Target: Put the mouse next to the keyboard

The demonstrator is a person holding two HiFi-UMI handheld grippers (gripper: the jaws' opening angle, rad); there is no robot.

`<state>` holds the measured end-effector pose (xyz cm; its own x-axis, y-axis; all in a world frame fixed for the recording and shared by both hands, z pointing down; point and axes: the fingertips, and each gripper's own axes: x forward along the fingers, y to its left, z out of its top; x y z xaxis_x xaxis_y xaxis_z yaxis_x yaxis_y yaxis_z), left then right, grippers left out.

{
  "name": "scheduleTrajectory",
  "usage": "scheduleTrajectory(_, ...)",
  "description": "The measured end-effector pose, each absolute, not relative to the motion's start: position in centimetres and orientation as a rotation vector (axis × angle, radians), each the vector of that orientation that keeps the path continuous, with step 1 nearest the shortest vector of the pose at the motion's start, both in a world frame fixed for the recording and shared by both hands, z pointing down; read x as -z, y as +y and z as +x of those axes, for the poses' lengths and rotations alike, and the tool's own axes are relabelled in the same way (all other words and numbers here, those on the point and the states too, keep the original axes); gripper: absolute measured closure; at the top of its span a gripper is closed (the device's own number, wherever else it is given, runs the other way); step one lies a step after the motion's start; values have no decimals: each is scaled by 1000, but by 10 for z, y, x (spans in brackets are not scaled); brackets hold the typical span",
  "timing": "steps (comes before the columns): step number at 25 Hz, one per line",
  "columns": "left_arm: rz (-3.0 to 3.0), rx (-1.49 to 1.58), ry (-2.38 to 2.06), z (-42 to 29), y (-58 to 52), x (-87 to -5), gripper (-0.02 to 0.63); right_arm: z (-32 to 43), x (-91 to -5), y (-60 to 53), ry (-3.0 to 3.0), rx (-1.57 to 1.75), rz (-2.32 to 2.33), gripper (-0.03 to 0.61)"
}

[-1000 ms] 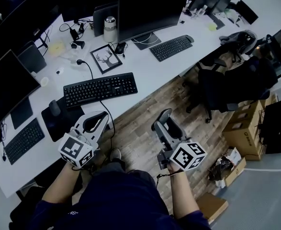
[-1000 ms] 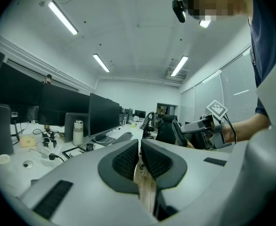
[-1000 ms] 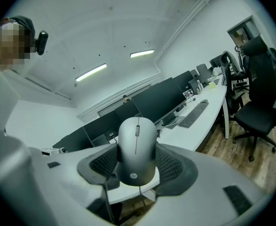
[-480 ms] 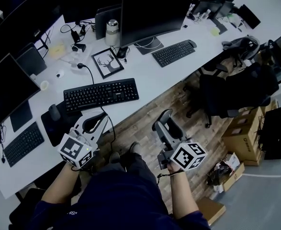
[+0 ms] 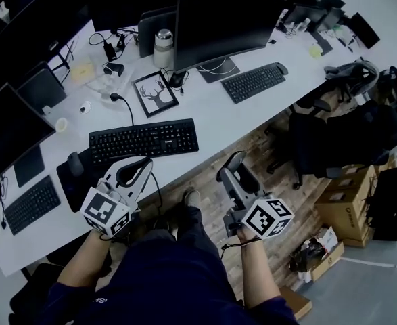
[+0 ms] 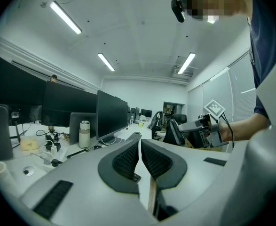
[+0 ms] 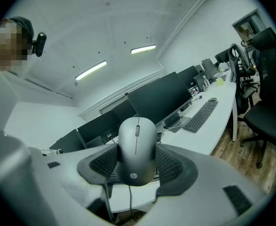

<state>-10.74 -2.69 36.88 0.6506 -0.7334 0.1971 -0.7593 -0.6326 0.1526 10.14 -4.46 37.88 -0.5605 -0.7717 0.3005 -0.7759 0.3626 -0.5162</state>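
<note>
A grey corded mouse (image 7: 137, 142) is clamped between the pads of my right gripper (image 7: 137, 166), its cord hanging down. In the head view that right gripper (image 5: 235, 170) hovers over the wooden floor, just off the desk's front edge, right of the black keyboard (image 5: 144, 139). My left gripper (image 5: 141, 165) hangs at the desk edge just below the keyboard's lower left. In the left gripper view its pads (image 6: 128, 159) are together, with nothing between them.
The white desk (image 5: 212, 110) carries a monitor (image 5: 225, 22), a second keyboard (image 5: 254, 82), a framed deer picture (image 5: 157, 94) and a steel bottle (image 5: 163, 48). Another mouse (image 5: 75, 162) sits on a black pad at the left. Office chairs (image 5: 333, 131) stand to the right.
The desk has drifted slightly lower and rightward in the head view as the person steps closer. Both grippers keep their pose, and the mouse stays held.
</note>
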Motion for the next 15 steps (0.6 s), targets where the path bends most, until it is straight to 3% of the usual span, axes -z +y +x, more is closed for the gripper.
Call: scheduleTrajectory(15, 2554, -238, -1323, -75, -100, -385, 571, 128, -407, -136, -2591, -1057, 1313, 321)
